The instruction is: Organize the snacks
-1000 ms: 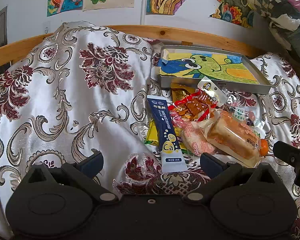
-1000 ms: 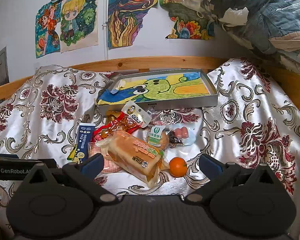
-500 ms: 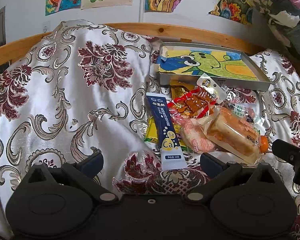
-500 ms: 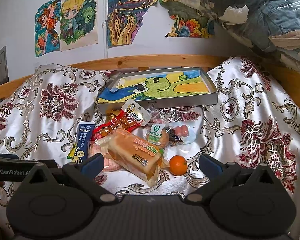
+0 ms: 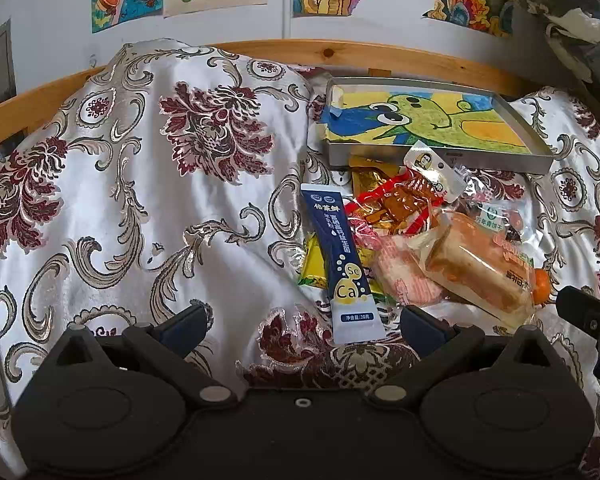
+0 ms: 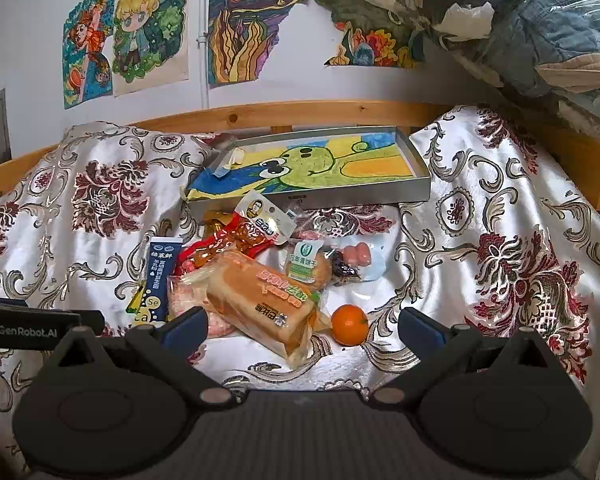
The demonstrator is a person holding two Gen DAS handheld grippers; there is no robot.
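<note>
Since a second ago we see almost no change: both views creep slightly closer. Left hand-held gripper (image 5: 300, 322) and right hand-held gripper (image 6: 302, 324) gape wide, empty. Snack pile (image 6: 260, 276) sits mid-frame on the bed, below the tray (image 6: 418, 170); organizing not started.

Floral bedspread (image 6: 480, 220) carries a tray (image 6: 418, 168) and piled snacks (image 6: 260, 280)

Bare bedspread (image 5: 132, 208) fills the frame's left; the snack pile (image 5: 412, 248) crowds centre-right, with the tray (image 5: 440, 158) walling its far side.
</note>
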